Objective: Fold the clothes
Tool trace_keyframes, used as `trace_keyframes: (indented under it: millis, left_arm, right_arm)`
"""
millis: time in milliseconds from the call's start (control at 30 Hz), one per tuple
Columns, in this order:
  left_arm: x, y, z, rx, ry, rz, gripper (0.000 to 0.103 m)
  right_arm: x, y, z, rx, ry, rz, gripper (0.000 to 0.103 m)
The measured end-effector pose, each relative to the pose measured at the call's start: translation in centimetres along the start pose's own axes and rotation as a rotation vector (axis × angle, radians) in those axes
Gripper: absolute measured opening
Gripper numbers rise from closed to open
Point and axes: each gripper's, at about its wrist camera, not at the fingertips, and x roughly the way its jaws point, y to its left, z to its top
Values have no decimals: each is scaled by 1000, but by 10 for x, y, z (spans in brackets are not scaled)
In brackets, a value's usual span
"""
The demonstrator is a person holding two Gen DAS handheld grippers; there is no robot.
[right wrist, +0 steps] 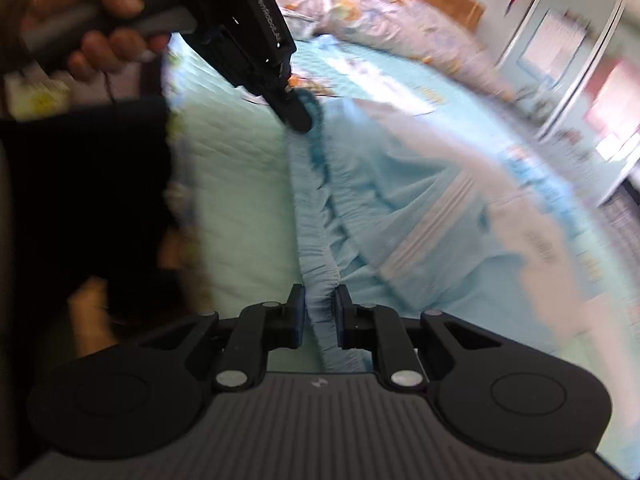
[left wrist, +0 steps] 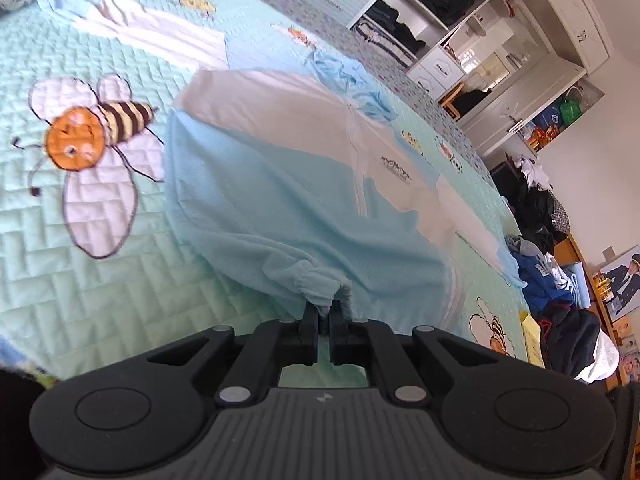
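The left gripper point(left wrist: 325, 312) is clenched on a bunched bit of the gathered hem point(left wrist: 316, 280) of a light blue and white zip jacket point(left wrist: 280, 168). The right gripper point(right wrist: 320, 312) has the same elastic hem running between its pads – they look pressed onto it, though that view is blurred. Seen from the right wrist, the hem stretches as a ridge from one gripper to the other point(right wrist: 298, 114), lifted a little off the bed point(left wrist: 80, 300).

The jacket lies front up on the quilted bee bedspread, its long axis running from the held hem, at the near edge of the bed, towards the collar point(left wrist: 344, 76) at the far side.

I'd judge this the start of a fold – next, both hands must carry the hem evenly towards the collar, keeping it taut.
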Motion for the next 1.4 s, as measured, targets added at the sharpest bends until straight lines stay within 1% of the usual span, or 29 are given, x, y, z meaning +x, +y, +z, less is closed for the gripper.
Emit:
trace_keyframes:
  millis: [67,167,300,400,500,533,567,600,633,700,733,800,833,900,967,1000,1067,1133,1233,1367,1400]
  left_arm:
    - [-7,5,-5,-6,8,25,5]
    - [-9,15,-14,-24,47,61,5]
    - [-9,27,-23,-47,73,86,6]
    - [-11,32,-25,-58,70,100,7]
    - [-15,35,-24,-72,41,115,7]
    - [-17,36,-22,-77,30,119,8]
    - [-18,37,-21,-80,32,117,11]
    - [-19,38,-20,-82,38,112,13]
    - [-19,39,-20,-86,50,104,13]
    - [-19,41,-22,-89,77,96,17]
    - [-20,42,-23,-92,86,92,18]
    - [-22,46,-26,-101,104,78,21]
    - [-24,48,-27,-107,102,73,22]
    - [-28,51,-26,-119,89,68,28]
    - [-32,53,-25,-127,69,62,32]
    - [-34,53,-23,-125,54,60,36]
    - [-35,53,-18,-121,27,58,43]
    - [-35,52,-13,-118,7,73,45]
    - [-35,54,-7,-132,-12,81,48]
    - [-40,56,-3,-128,-32,79,54]
    - [-41,57,-2,-119,-32,87,55]
  right_arm:
    - [3,2,0,5,19,42,17]
    - [10,10,0,-6,49,93,17]
    - [15,21,-2,-32,74,103,17]
    - [12,23,-3,-25,69,110,17]
    - [12,25,-2,-20,61,122,17]
    - [12,26,-2,-24,56,121,17]
    - [12,27,-2,-29,54,117,17]
    - [12,27,-3,-28,60,117,19]
    - [10,26,-4,-26,59,114,25]
    - [4,23,-7,-18,60,113,34]
    - [2,21,-7,-17,61,121,43]
    - [-6,15,-8,21,39,128,51]
    - [-10,12,-8,43,26,130,51]
    - [-17,3,-8,122,-24,148,52]
    - [-19,-6,-4,200,-69,180,53]
    - [-18,-8,0,223,-94,197,54]
    - [-12,-5,10,242,-142,227,60]
    - [-1,3,23,252,-184,247,63]
    - [24,15,44,291,-203,287,63]
    - [56,23,62,371,-165,334,63]
    - [60,24,65,379,-162,326,63]
